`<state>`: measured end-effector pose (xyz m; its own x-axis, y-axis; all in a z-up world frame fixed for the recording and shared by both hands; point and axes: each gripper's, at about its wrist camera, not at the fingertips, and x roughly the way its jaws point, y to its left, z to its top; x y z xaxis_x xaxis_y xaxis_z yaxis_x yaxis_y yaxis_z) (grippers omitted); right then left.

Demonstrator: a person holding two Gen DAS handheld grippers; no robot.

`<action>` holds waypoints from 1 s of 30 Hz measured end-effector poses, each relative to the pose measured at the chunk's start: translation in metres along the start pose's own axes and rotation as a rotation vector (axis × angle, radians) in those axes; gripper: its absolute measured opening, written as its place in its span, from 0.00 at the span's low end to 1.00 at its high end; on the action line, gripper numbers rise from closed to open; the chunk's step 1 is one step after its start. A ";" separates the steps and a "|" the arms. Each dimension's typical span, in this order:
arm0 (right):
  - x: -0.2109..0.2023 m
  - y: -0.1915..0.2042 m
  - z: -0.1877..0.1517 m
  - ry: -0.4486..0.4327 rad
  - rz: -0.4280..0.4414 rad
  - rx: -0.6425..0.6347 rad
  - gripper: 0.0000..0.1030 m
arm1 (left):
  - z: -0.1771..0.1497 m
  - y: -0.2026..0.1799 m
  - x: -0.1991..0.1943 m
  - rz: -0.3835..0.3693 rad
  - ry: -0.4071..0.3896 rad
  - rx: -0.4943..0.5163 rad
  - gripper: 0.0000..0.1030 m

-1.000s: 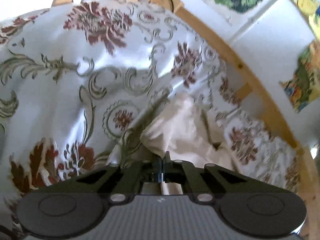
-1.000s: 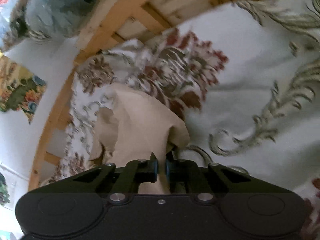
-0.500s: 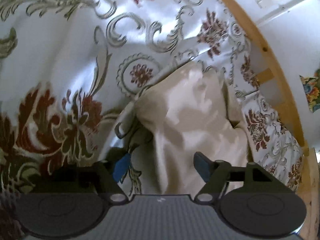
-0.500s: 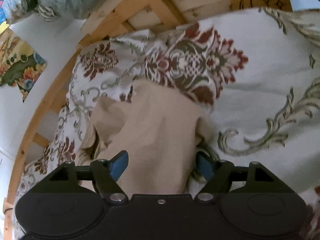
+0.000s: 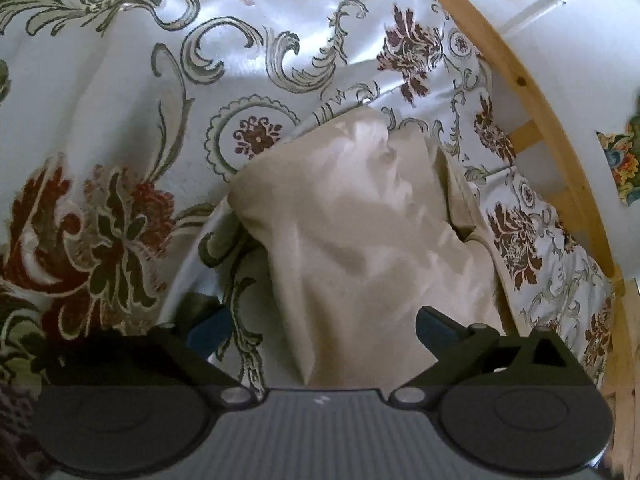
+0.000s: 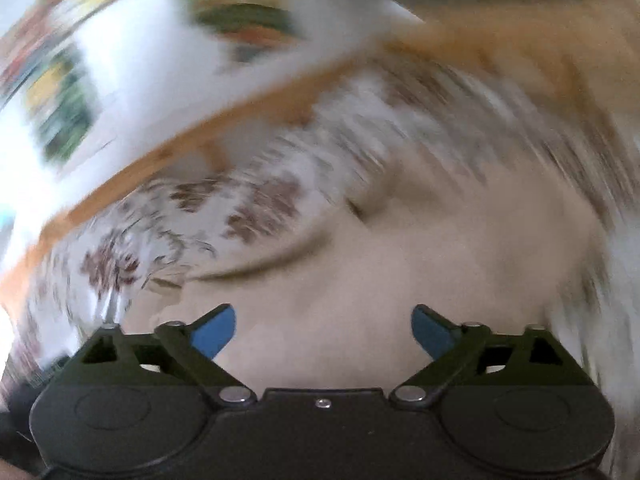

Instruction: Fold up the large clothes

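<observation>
A cream satin garment (image 5: 360, 216) lies bunched on the white bedspread with red and green floral print (image 5: 132, 80). My left gripper (image 5: 322, 330) hovers over the garment's near end, its jaws still opening wide; the cloth lies between the blue pads (image 5: 434, 326) but they do not press on it. The right wrist view is heavily blurred. There my right gripper (image 6: 323, 330) also has its jaws opening wide above the cream garment (image 6: 400, 280), with no cloth pinched by the blue pads (image 6: 212, 332).
A curved wooden bed rail (image 5: 532, 92) with slats runs along the right of the bedspread, against a white wall (image 5: 568, 32) with colourful floral patches. In the right wrist view the same wooden rail (image 6: 248, 108) streaks across the blur.
Both grippers were shut on the cream garment and have let it go, jaws now spread wide. The garment dropped onto the bedspread. The right gripper swung and rolled sharply, blurring its view.
</observation>
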<state>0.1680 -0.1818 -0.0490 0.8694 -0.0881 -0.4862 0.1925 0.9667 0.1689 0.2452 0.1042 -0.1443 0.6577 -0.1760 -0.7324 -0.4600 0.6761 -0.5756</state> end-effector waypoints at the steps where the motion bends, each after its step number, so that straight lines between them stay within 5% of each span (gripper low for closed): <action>1: 0.011 0.007 0.006 -0.027 0.007 -0.084 0.95 | -0.001 -0.002 0.001 -0.001 0.005 0.005 0.99; 5: 0.068 0.017 0.024 -0.160 -0.020 -0.382 0.95 | -0.001 -0.001 0.000 -0.033 0.027 -0.036 0.99; 9: 0.124 0.009 0.027 -0.154 -0.033 -0.403 0.95 | 0.005 0.006 0.001 -0.020 -0.007 -0.081 0.94; 12: 0.152 0.008 0.017 -0.105 -0.093 -0.444 0.94 | 0.007 0.010 0.006 -0.001 -0.002 -0.073 0.82; 15: 0.178 0.018 0.008 -0.067 -0.115 -0.513 0.94 | 0.006 0.008 0.004 -0.009 -0.018 -0.074 0.65; 17: 0.188 0.022 -0.003 -0.063 -0.127 -0.560 0.93 | 0.005 0.006 0.001 -0.036 -0.030 -0.052 0.26; 18: 0.193 0.023 -0.008 -0.051 -0.127 -0.572 0.92 | 0.004 0.004 -0.002 -0.045 -0.043 -0.036 0.21; 20: 0.199 0.026 -0.012 -0.018 -0.137 -0.599 0.92 | 0.000 -0.006 -0.009 -0.051 -0.083 0.032 0.07; 27: 0.196 0.022 -0.012 -0.018 -0.118 -0.575 0.92 | -0.019 -0.057 -0.043 -0.179 -0.256 0.390 0.01; 30: 0.176 0.005 0.001 -0.073 0.080 -0.462 0.84 | -0.024 -0.085 -0.058 -0.244 -0.321 0.531 0.01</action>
<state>0.3226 -0.1923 -0.1330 0.9063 -0.0094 -0.4225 -0.0849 0.9753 -0.2037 0.2320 0.0400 -0.0619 0.8883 -0.2024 -0.4122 0.0266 0.9188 -0.3939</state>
